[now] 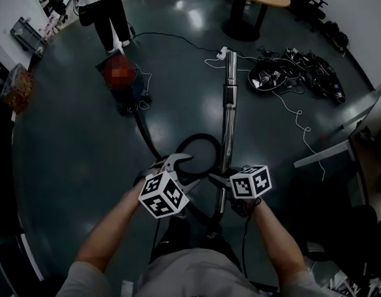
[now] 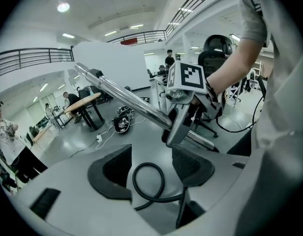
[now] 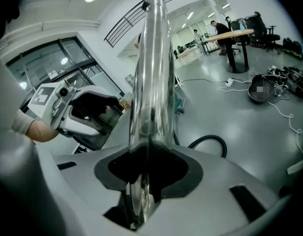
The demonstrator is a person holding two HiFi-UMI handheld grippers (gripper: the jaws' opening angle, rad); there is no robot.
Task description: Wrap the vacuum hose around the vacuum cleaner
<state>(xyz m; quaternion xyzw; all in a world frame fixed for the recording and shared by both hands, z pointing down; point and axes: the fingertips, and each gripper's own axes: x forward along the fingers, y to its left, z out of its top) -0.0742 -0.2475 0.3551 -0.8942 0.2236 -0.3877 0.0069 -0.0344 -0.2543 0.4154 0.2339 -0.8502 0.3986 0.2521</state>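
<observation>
My right gripper (image 3: pixel 146 167) clamps the shiny metal vacuum tube (image 3: pixel 150 82) to steady it; my left gripper (image 2: pixel 152 165), jaws apart and empty, hovers near the black hose loop (image 2: pixel 141 187).

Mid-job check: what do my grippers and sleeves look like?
The left gripper and right gripper have pale grey shells and black-lined fingers, each topped by a black-and-white marker cube. A black cable trails from the right one. Short pale grey sleeves.

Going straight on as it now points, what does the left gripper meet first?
Probably the black hose loop between the left gripper's open jaws; the metal tube crosses higher. Depth is unclear.
</observation>
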